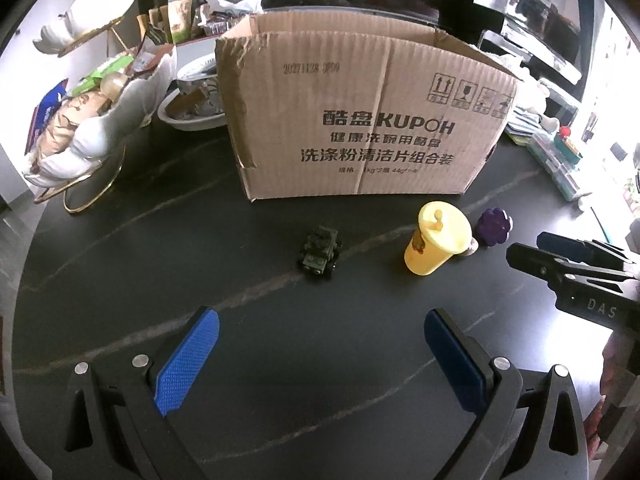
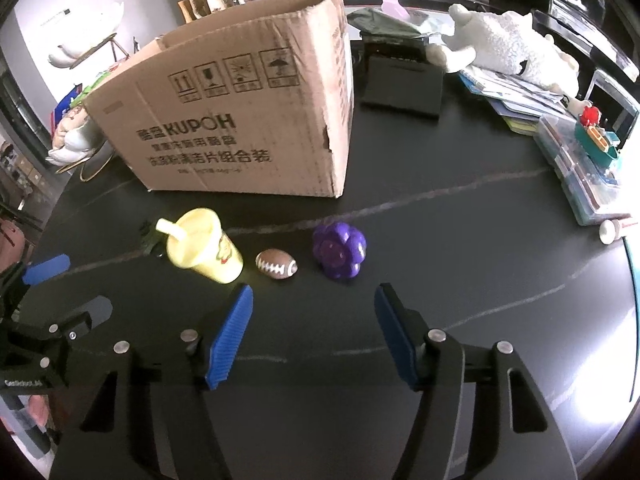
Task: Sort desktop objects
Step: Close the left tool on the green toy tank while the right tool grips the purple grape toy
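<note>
Both my grippers are spread wide with nothing in them — left gripper (image 1: 322, 334) hangs over the dark table (image 1: 120, 280) facing the green toy truck (image 1: 320, 253), right gripper (image 2: 314, 308) sits just short of the purple grape toy (image 2: 339, 250). The little football (image 2: 277, 264) lies between the grapes and the yellow sippy cup (image 2: 204, 250) — all in front of the cardboard box (image 2: 240, 120).

In the right wrist view the cup (image 2: 204, 250) hides most of the toy truck (image 2: 149, 238). In the left wrist view the cup (image 1: 436, 242) covers nearly all of the football (image 1: 473, 247). The box (image 1: 360, 120) blocks the desk's far edge; its inside cannot be seen. The smallest print on the box is unreadable.
</note>
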A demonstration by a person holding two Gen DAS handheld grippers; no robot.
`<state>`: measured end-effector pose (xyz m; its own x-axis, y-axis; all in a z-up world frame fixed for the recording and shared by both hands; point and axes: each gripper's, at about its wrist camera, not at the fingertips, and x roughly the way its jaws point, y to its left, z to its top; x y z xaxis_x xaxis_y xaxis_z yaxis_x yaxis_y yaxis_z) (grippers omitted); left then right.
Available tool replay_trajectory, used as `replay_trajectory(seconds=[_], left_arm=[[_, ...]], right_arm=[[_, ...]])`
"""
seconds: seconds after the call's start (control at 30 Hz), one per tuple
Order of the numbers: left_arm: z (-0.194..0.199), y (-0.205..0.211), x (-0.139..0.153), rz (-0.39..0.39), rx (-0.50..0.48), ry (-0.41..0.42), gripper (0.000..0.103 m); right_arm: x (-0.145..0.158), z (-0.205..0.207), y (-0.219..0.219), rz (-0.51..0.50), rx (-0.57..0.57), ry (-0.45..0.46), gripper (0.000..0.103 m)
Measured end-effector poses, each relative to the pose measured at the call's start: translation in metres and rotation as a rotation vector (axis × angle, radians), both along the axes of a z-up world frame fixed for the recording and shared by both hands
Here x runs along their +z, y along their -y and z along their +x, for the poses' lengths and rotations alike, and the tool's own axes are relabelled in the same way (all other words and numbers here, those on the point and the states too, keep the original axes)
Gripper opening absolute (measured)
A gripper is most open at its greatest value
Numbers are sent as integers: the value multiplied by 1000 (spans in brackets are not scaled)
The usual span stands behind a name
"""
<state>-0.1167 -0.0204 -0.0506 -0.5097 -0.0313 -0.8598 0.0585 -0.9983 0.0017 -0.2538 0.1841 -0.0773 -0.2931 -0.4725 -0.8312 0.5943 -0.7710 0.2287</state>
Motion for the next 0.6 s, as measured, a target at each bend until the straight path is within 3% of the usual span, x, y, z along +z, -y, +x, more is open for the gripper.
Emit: replay_trajectory(seconds=[0.3,0.6], left_arm=[[-14,6,-11,10,25,6,101],[-33,7,-28,0,25,32,94]], right_arm=[[-7,-14,8,1,-7,8,57],[-13,-25,11,-5,-15,19,57]])
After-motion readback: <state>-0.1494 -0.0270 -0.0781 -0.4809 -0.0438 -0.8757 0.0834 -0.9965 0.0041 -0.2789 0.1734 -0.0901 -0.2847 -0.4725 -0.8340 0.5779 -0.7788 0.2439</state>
